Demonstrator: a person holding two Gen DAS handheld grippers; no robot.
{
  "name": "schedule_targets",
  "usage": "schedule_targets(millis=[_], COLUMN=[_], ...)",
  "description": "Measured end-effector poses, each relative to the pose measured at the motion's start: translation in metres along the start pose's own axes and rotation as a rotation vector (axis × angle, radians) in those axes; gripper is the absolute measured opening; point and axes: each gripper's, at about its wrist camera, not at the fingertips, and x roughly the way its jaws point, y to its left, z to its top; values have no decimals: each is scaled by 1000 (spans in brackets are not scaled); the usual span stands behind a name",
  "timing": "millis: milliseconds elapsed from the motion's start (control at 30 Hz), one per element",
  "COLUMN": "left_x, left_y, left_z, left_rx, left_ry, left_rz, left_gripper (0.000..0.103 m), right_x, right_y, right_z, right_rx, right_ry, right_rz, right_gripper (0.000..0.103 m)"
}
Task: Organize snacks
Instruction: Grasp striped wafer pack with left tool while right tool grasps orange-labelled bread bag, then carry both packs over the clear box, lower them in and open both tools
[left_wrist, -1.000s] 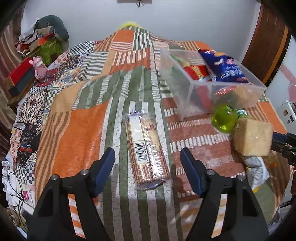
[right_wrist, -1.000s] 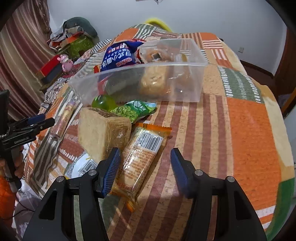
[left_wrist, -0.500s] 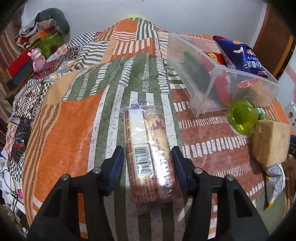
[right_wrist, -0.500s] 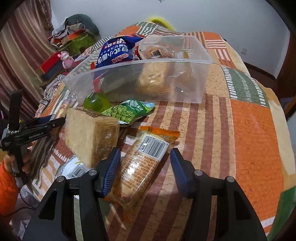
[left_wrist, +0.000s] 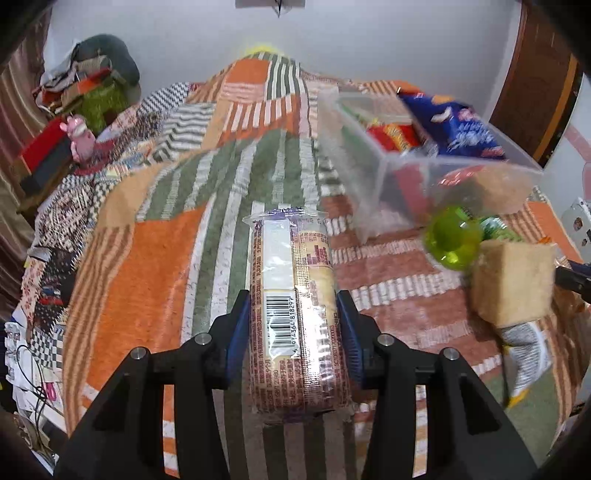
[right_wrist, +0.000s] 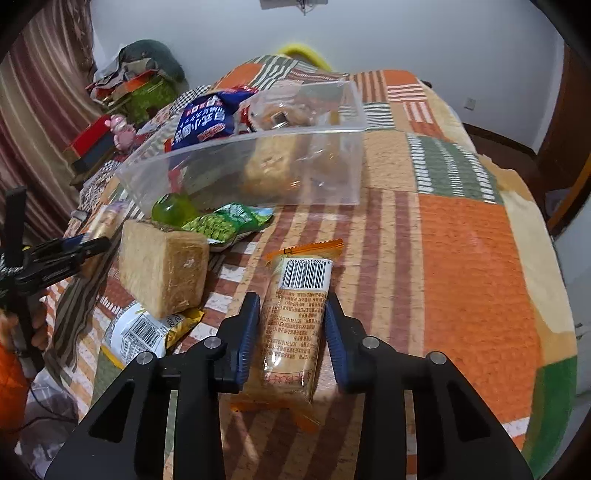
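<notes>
Your left gripper (left_wrist: 293, 325) is clamped on the long biscuit sleeve (left_wrist: 291, 314) lying on the patchwork blanket (left_wrist: 147, 280). The right gripper (right_wrist: 289, 332), jaws just closing, has its pads against the orange-edged cracker pack (right_wrist: 295, 325). Both packs are light, crinkly and brittle inside; hold them mid-length, gently. The clear bin (right_wrist: 258, 173) sits beyond. You cannot see the packs' near ends behind the jaws.

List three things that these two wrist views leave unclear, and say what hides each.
- Left wrist view: snacks in the clear plastic bin are smeared by motion blur.
- Right wrist view: the white barcoded packet lies partly under the tan bread block.
- Right wrist view: the long biscuit pack's near end is hidden behind the right gripper.
</notes>
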Motion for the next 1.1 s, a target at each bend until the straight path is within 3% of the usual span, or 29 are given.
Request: schedule_targets(millis=[500, 833, 1100], left_x=[-55, -52, -39], left_y=[-32, -47, -58], left_z=[42, 78, 103], left_rx=[35, 47, 57], left_ry=[-159, -192, -194], left_rz=[-31, -64, -86], left_gripper=[45, 45, 45], right_x=[-48, -49, -26], right_y=[-5, -3, 0], right_z=[39, 71, 101], right_rx=[-20, -40, -46], right_ry=[-190, -266, -267], right_rz=[-13, -23, -19], right_gripper=[31, 31, 31])
